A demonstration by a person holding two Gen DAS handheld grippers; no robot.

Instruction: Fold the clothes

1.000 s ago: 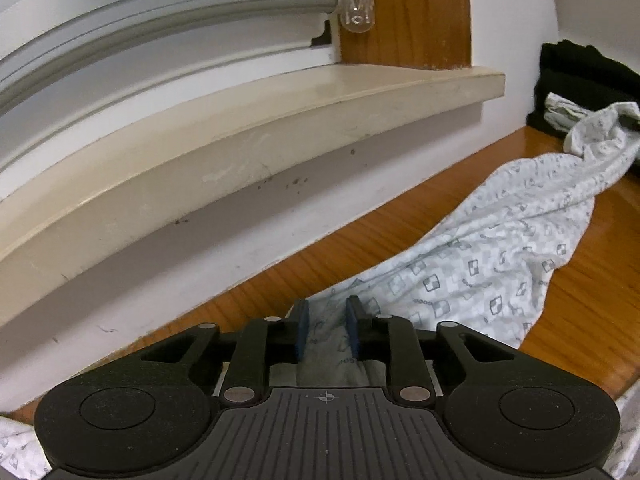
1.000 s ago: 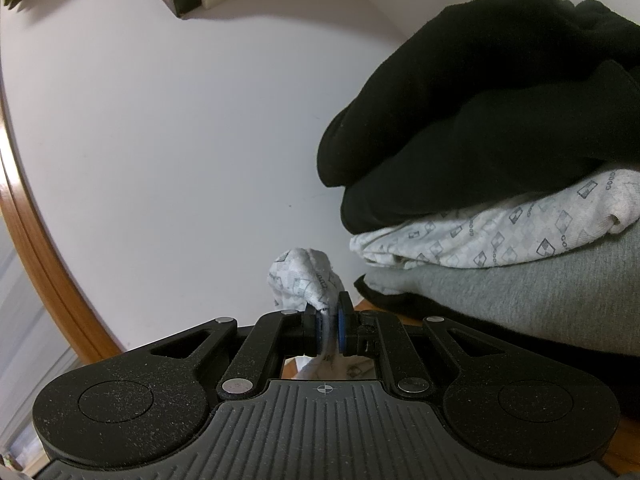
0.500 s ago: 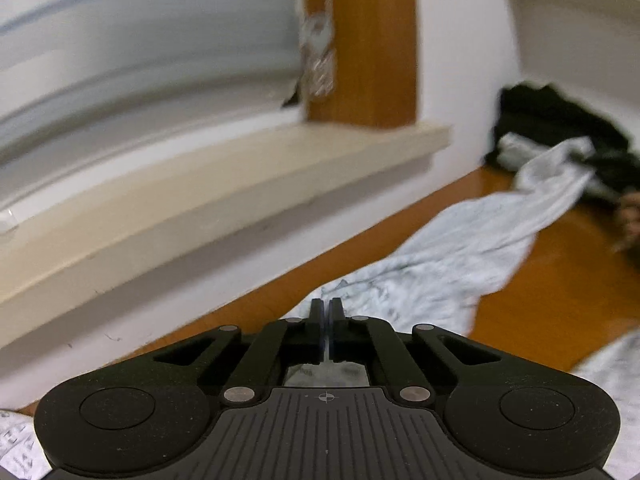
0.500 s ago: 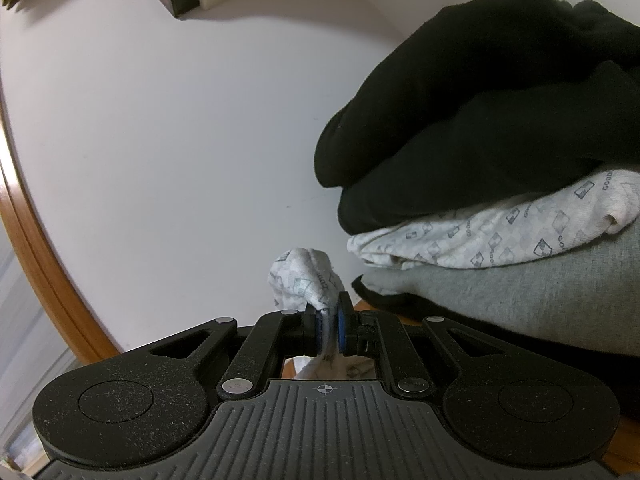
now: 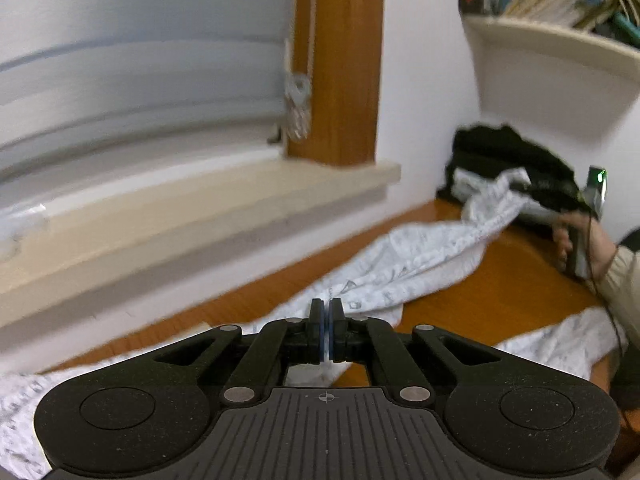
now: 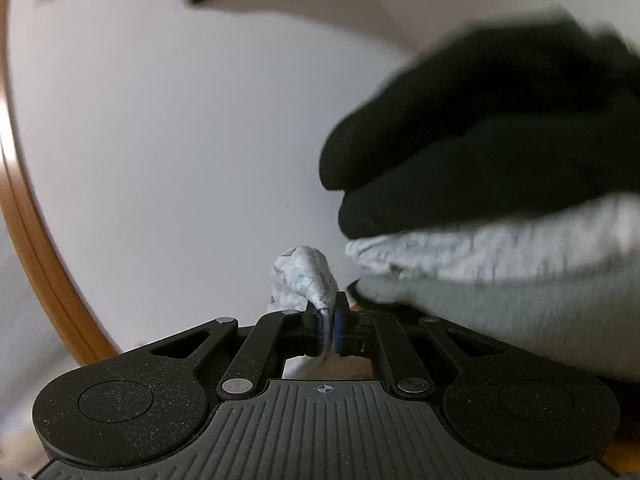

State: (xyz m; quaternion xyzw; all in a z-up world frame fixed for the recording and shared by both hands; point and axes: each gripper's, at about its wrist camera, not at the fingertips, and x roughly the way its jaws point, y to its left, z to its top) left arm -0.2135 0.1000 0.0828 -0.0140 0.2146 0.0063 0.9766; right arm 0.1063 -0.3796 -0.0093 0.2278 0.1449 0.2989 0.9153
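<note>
Tabletop (image 5: pixel 500 300) of orange wood ran ahead of your left gripper (image 5: pixel 326 330), under a pale windowsill (image 5: pixel 200 216) up to its left. Across it stretched the patterned garment (image 5: pixel 404 264), one white printed length strung from your left jaws to the far right, where your right hand (image 5: pixel 580 244) held the other tongs. More of the same cloth lay loose at lower right and lower left. No fold was made yet, by my reading; both ends were merely taken up, so all the folding remained.

Stack of clothes (image 6: pixel 500 168) sat just right of your right gripper (image 6: pixel 327 330): black on top, a printed white layer under it, grey beneath. That looked like finished work, though I could not be sure.

Your left jaws had just been closing and stood pinched together on a thin edge of the garment. Your right jaws stood nearly together, clamped on a bunched corner that puffed up above the pads.

Left tongs tipped somewhat downward; right tongs ran close to level.
</note>
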